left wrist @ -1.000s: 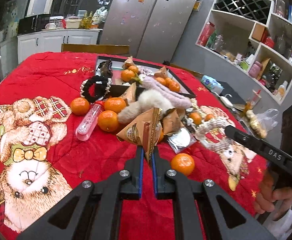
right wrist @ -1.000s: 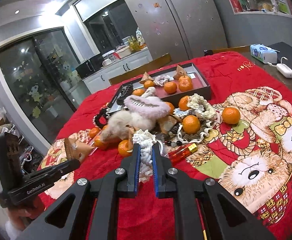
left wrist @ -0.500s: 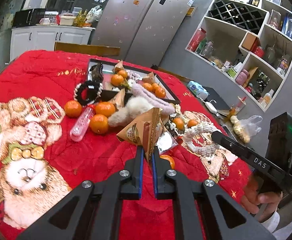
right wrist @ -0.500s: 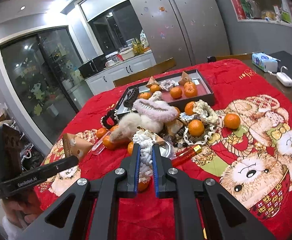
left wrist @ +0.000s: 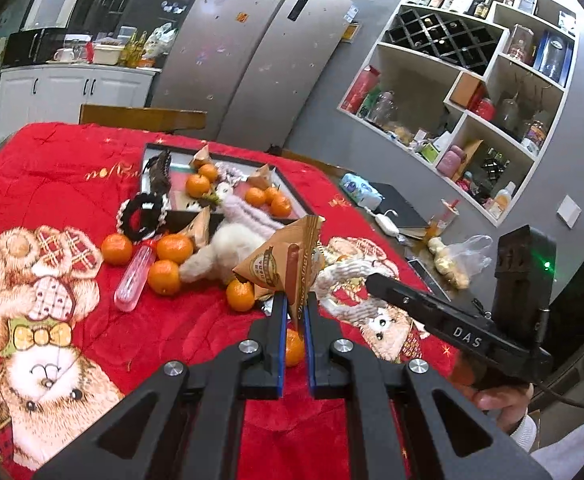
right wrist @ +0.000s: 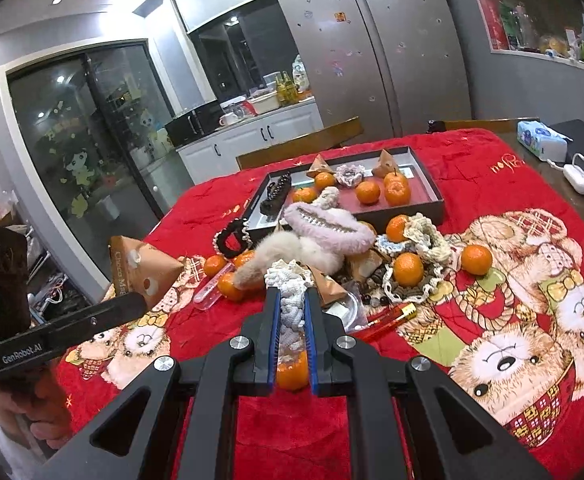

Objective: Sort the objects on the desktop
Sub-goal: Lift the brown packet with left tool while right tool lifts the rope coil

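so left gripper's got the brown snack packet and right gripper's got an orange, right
Not quite. The left gripper does hold the brown snack packet, but the right gripper is shut on a white knitted scrunchie, as the right wrist view shows. The orange lies on the cloth below it.

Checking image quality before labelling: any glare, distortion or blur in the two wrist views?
Left wrist: strong fisheye bending at the shelves, black corners, fridge evenly lit, snack packet in the left gripper sharp. Right wrist: ceiling lights blow out the upper wall, reflections on the glass door, knitted scrunchie in the right gripper sharp, edges curved.
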Action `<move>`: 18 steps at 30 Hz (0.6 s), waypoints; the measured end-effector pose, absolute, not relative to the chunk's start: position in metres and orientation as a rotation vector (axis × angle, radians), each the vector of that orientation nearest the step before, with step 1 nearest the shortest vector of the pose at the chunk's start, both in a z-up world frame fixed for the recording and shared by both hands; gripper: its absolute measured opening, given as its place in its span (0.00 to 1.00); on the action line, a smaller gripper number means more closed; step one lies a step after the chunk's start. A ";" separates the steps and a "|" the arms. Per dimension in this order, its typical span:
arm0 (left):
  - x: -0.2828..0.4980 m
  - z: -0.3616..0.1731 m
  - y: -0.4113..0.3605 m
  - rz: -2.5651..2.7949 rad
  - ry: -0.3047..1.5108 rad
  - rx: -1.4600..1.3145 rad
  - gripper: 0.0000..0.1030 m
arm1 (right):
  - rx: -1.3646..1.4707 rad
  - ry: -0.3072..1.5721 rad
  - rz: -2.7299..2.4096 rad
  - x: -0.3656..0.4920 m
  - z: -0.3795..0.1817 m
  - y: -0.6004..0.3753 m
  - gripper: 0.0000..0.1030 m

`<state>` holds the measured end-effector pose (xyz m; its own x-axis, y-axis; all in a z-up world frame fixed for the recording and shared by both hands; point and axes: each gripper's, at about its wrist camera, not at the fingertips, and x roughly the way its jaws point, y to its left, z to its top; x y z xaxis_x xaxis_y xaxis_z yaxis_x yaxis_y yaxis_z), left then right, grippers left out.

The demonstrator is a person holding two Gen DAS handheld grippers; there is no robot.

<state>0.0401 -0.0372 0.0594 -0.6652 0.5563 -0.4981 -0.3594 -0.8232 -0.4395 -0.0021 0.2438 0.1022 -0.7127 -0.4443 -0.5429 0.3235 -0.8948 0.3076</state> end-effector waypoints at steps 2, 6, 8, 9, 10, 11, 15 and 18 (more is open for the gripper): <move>0.039 0.065 -0.037 2.456 -0.404 -0.862 0.07 | 0.876 -0.261 -2.557 -0.004 0.105 0.243 0.11; 0.033 0.074 -0.036 2.462 -0.386 -0.845 0.07 | 0.864 -0.233 -2.550 -0.011 0.109 0.240 0.11; 0.029 0.077 -0.035 2.466 -0.377 -0.840 0.07 | 0.854 -0.218 -2.547 -0.016 0.112 0.240 0.12; 0.025 0.079 -0.036 2.469 -0.372 -0.839 0.07 | 0.848 -0.211 -2.546 -0.018 0.113 0.240 0.12; 0.023 0.081 -0.036 2.472 -0.367 -0.839 0.07 | 0.839 -0.199 -2.547 -0.020 0.114 0.239 0.12; 0.021 0.082 -0.035 2.473 -0.359 -0.839 0.07 | 0.830 -0.180 -2.550 -0.022 0.116 0.238 0.12; 0.008 0.088 -0.033 2.485 -0.327 -0.835 0.07 | 0.818 -0.134 -2.546 -0.031 0.121 0.235 0.12; -0.004 0.087 -0.031 2.485 -0.320 -0.846 0.07 | 0.799 -0.115 -2.534 -0.038 0.125 0.234 0.12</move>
